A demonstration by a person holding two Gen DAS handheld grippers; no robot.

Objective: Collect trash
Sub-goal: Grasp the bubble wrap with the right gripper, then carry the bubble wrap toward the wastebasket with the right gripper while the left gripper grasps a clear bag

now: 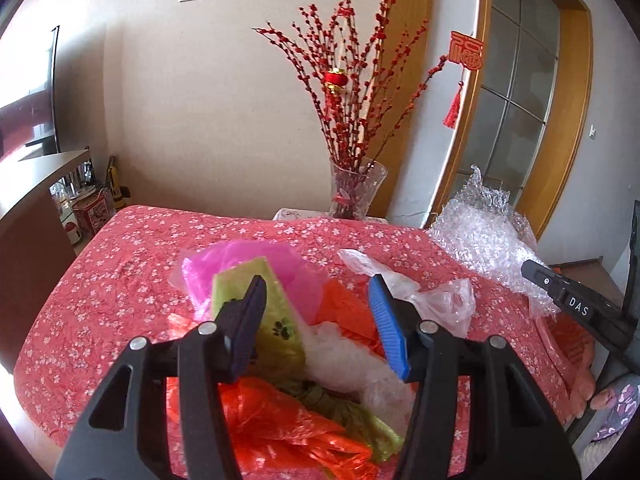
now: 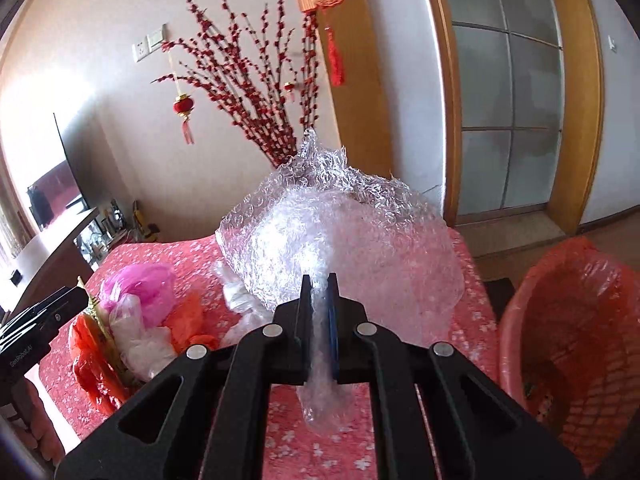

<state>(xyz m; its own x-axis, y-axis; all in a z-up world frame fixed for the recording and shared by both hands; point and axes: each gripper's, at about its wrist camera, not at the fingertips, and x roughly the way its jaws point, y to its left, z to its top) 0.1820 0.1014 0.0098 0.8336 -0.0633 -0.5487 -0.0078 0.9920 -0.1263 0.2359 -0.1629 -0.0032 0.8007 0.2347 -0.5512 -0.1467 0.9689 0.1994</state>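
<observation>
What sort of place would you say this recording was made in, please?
Most likely a living room in a home: a television stands on a low cabinet, a glass vase of red blossom branches sits behind the floral tablecloth, and a lined waste basket stands alongside.

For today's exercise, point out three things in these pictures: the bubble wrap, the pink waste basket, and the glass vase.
bubble wrap [image 2: 340, 240]: right wrist view, middle of the crumpled sheet.
pink waste basket [image 2: 506, 332]: right wrist view, its near left rim.
glass vase [image 1: 356, 192]: left wrist view, middle of the glass body.

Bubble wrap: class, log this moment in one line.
right gripper: shut on bubble wrap | left gripper: open over bags | bin: beside table
</observation>
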